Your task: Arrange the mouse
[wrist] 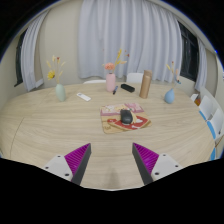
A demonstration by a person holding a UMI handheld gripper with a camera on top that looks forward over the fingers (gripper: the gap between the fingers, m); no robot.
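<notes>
Gripper view, looking along my two fingers: they stand apart at the bottom of the frame, my gripper holding nothing, the purple pads facing each other across bare wood. Between and around them runs the round wooden table.

Beyond my fingers, near the centre of the frame and a little right, the dark mouse sits on a patterned mat, well apart from my fingertips.

Farther back, across the upper middle, several things stand in a loose row. At upper left is a pale vase with yellow flowers, and just right of it a small white flat thing that I cannot make out. Near the middle stands a pink vase, then a brown bottle. At upper right stands a blue vase. White curtains hang behind the table.
</notes>
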